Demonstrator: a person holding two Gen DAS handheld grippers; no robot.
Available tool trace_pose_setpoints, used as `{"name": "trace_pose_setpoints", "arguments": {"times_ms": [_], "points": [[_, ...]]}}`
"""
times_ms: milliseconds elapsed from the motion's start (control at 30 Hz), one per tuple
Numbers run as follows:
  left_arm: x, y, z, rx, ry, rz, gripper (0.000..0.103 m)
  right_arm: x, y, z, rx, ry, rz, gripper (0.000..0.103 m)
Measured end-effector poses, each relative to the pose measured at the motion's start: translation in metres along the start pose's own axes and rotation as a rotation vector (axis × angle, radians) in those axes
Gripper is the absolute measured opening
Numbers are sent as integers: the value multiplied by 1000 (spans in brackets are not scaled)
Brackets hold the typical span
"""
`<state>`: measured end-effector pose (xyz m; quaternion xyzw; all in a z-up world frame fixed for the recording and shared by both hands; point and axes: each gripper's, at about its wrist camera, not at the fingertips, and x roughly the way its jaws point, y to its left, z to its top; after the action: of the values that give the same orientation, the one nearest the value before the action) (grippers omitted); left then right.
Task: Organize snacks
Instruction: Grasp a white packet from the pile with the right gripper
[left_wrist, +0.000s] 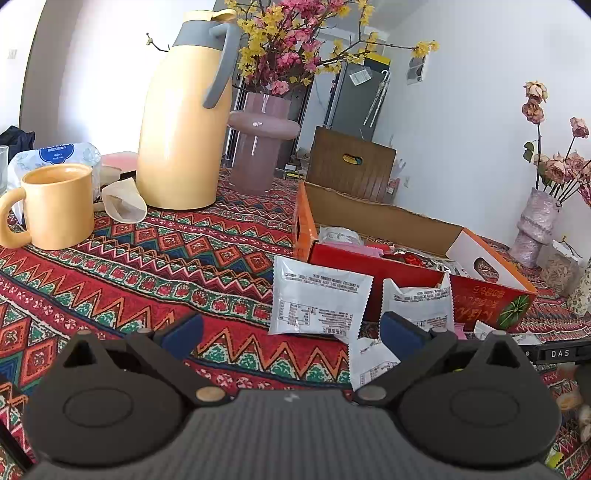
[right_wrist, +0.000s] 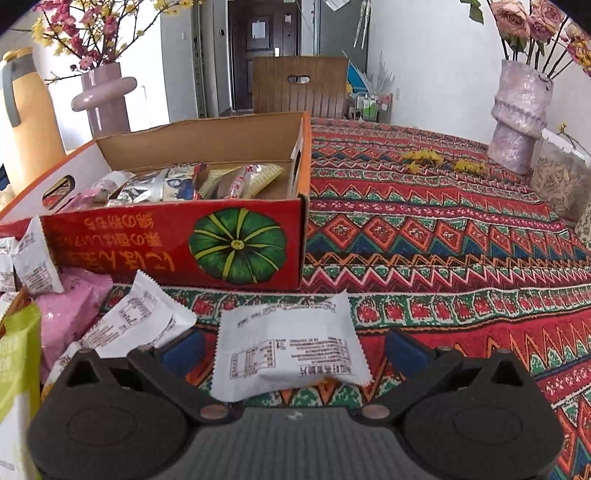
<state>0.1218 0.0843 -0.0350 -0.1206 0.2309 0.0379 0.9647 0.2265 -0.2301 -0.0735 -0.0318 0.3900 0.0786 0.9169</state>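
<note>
Lying flat, white packet crosswise between spread jaws

A: We cannot read the small print on the white crinkle-edged snack packet; it is too fine, and its near edge slips behind the right gripper's dark body.

B: We also lose part of the lime-green pouch past the left edge, and the pink packet lies partly under white ones.

A: In the left view, the red cardboard box with the green pumpkin print hides most of its contents behind its near wall.

B: And the white wet-wipes pack with the blue label sits half behind the yellow ceramic mug, its text unreadable.
</note>
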Motion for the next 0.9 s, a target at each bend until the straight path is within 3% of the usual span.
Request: {"name": "trace_pose_setpoints", "arguments": {"times_ms": [467,533,633,700,733,900], "points": [[1,3,0,-16,10,4,103,2,-1,1,12,-13,5,102],[1,3,0,-17,13,5,103,-1,-1,0,10,-25,9,94],[2,3,0,-17,13,6,103,-7,-2,-2,11,-48,18,74],[2,3,0,-17,14,6,103,-11,-3,-3,15,-58,37,51],[2,3,0,-17,14,6,103,-13,-4,-4,20,-61,48,45],[2,3,0,-16,14,6,103,-25,-2,-11,21,-110,43,42]]}}
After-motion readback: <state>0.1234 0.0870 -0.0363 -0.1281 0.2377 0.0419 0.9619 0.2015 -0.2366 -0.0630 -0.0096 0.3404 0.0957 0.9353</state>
